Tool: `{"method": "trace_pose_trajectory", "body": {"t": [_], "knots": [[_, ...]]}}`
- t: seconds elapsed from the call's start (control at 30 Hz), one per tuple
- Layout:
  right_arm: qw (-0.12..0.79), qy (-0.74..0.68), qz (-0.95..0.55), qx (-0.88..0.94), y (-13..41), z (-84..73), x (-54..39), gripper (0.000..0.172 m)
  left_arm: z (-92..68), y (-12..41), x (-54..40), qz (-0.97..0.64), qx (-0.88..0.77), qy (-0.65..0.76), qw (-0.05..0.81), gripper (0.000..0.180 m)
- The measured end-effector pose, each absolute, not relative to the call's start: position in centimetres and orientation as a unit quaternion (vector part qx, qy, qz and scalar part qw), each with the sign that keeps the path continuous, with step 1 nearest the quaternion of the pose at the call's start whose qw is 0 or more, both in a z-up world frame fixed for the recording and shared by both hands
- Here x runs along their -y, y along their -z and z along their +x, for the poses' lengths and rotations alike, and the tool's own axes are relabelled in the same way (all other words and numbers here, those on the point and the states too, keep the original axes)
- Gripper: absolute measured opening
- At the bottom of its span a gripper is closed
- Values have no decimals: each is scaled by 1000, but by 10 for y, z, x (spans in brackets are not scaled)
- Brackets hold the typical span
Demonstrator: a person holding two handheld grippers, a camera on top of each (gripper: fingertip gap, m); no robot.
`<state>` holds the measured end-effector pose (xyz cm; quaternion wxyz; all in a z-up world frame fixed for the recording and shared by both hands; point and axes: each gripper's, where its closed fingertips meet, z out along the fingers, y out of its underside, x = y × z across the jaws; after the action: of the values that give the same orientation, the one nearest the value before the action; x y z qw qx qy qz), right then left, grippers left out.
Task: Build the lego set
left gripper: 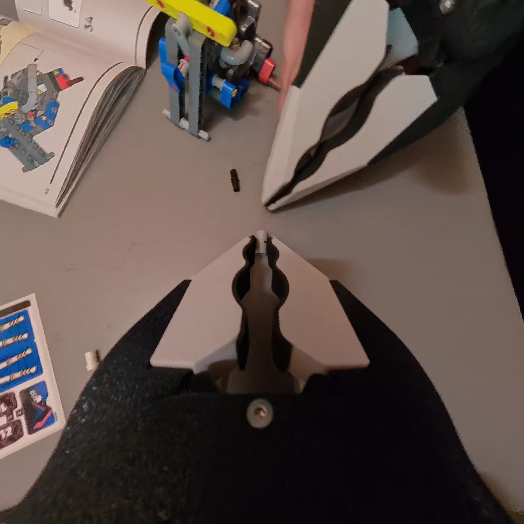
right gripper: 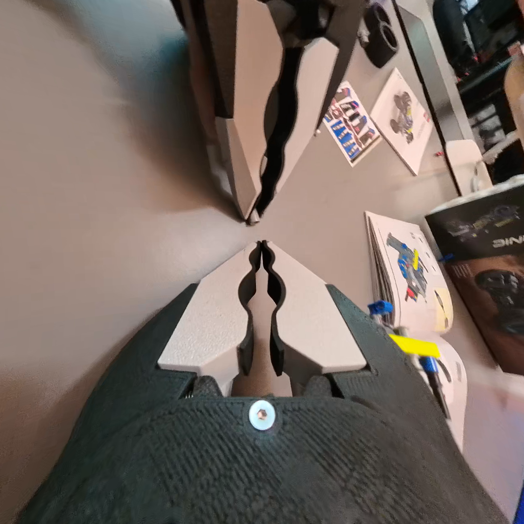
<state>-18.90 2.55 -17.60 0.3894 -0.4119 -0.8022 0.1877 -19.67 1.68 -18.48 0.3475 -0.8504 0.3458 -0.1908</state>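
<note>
A small light-grey connector peg (left gripper: 261, 243) is clamped between the tips of the left gripper (left gripper: 261, 241), its end projecting just past the fingertips above the grey table (left gripper: 170, 241). From the right wrist view the same peg (right gripper: 253, 217) is seen at the tips of that gripper. The right gripper (right gripper: 261, 246) is pressed closed with nothing between its pads, its tips near the left gripper's but apart from them. A short black pin (left gripper: 234, 180) lies on the table just beside the right gripper's tips. Farther off stand a partly built blue, grey and yellow brick model (left gripper: 204, 65), an open instruction booklet (left gripper: 71, 119) and a sticker sheet (left gripper: 25, 368).
</note>
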Motion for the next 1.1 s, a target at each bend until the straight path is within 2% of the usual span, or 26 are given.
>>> {"method": "trace_pose_trajectory", "body": {"t": [0.1,0.17,0.3,0.4,0.47,0.53,0.6,0.8,0.87,0.93,1.0,1.1], "knots": [[401,-184,-430,787,170,-181,-36,0,-198,183,-18,-845,-354,186,354,26],[403,-197,-444,776,163,-175,-38,0,-202,172,-20,-840,-344,202,368,32],[423,-268,-465,730,120,-158,-40,0,-221,142,-39,-837,-291,215,410,33],[508,-251,-501,654,56,-152,-114,6,-224,127,-54,-831,-275,215,434,30],[514,-207,-439,707,43,-158,-163,15,-224,126,-63,-833,-273,205,436,28],[487,-143,-384,771,64,-170,-225,16,-220,131,-68,-838,-270,200,431,26],[413,-142,-388,812,99,-188,-268,21,-212,137,-67,-840,-273,200,424,26],[301,-242,-386,838,160,-249,-285,25,-214,159,-49,-862,-243,187,403,22],[263,-261,-377,849,175,-256,-276,23,-218,161,-44,-866,-224,191,405,21],[235,-266,-403,843,184,-260,-277,2,-222,164,-40,-870,-213,190,403,20],[222,-275,-422,835,184,-261,-277,2,-227,166,-37,-874,-206,186,399,19],[253,-273,-408,834,183,-260,-278,2,-231,162,-40,-871,-199,185,411,19]]}}
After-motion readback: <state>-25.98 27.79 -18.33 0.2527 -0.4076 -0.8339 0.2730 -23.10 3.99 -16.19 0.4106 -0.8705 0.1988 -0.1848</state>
